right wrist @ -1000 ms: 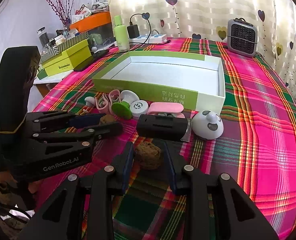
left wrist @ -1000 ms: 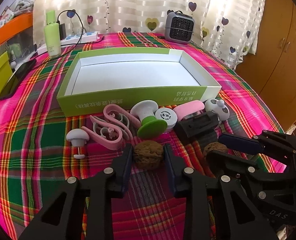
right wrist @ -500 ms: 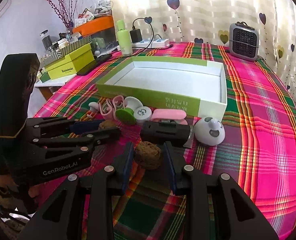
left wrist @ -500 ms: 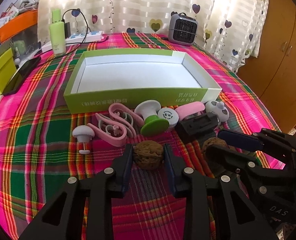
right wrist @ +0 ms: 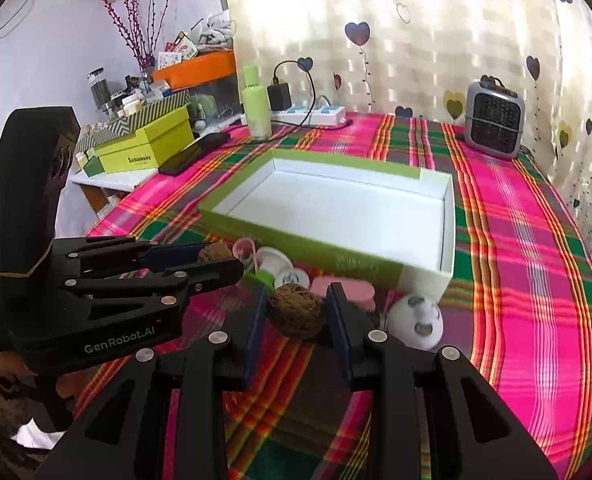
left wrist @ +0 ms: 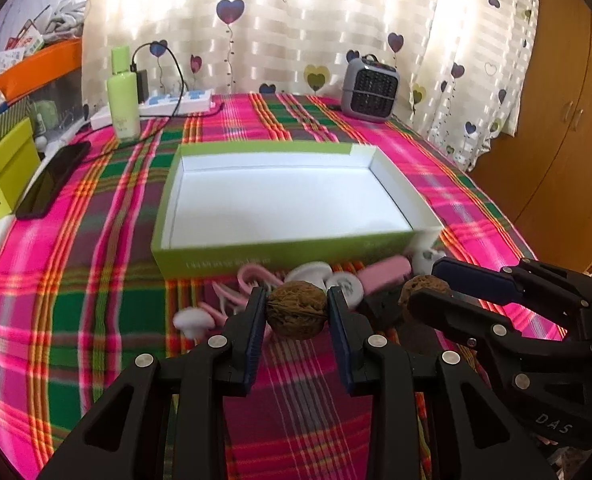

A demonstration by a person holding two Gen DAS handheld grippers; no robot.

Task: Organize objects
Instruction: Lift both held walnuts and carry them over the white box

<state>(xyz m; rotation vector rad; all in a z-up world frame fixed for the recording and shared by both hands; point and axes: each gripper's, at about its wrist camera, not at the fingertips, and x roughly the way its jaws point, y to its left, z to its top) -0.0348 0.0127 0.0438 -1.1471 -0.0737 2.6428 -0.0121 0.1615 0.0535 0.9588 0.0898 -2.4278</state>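
Left wrist view: left claw (left wrist: 297, 314) clamps one walnut (left wrist: 297, 314), right claw (right wrist: 296, 315) clamps another walnut (right wrist: 296, 315); the empty green box (left wrist: 255, 254) lies just ahead, beyond the clutter.

My two wrist cameras look forward and downward along my grippers, close above the near tablecloth (left wrist: 95, 280), sharing the green box (left wrist: 223, 256) (right wrist: 255, 236) and far curtain (right wrist: 416, 40)
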